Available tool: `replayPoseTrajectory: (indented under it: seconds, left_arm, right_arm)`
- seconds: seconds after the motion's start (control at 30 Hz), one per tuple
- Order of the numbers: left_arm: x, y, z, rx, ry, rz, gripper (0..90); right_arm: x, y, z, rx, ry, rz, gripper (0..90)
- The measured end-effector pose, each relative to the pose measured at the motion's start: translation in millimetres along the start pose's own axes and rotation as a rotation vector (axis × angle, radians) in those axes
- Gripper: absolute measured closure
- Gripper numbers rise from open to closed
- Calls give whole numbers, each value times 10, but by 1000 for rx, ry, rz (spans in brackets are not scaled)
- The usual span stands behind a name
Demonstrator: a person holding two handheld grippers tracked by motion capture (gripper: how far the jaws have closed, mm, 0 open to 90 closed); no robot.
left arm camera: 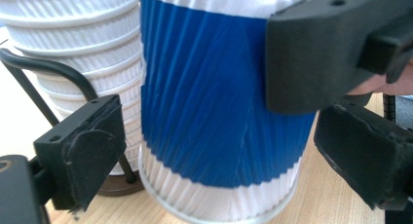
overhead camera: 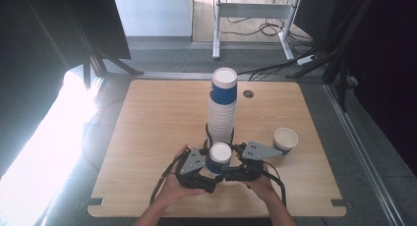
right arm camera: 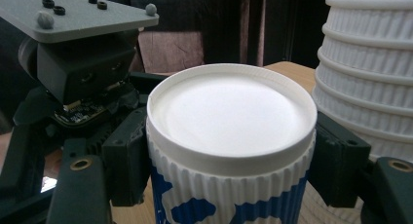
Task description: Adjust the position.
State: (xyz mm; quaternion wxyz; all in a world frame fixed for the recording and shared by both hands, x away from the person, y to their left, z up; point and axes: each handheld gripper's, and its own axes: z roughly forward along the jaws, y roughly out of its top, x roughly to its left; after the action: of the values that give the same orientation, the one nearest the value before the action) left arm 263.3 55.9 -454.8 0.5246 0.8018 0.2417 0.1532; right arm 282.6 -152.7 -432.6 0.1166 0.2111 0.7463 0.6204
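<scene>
At the table's near middle, an upturned blue cup [overhead camera: 219, 157] stands just before the stack [overhead camera: 222, 108]. Right gripper [overhead camera: 230, 163] clamps its sides to steady it; left gripper [overhead camera: 202, 168] straddles it with jaws apart, probably readying its own grip.

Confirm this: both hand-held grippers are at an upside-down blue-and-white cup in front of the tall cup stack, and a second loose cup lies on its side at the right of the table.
One detail is wrong. The loose cup at the right stands upright, mouth up, as the high view shows. The rest holds: both hand-held grippers are at the upside-down cup in front of the stack.
</scene>
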Motion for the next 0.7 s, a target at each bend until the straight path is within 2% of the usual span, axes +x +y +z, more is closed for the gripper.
replayPoseTrajectory:
  seconds: [0.23,0.33,0.7]
  left_arm:
    - [-10,-24,35,-11,17,9,147]
    - [-11,-35,43,-11,13,3,163]
    - [-22,-49,64,15,27,24,189]
  right_arm:
    - [-3,3,-9,-4,-1,5,274]
    - [-10,3,-15,-4,0,6,274]
    - [-33,-22,-1,19,2,16,268]
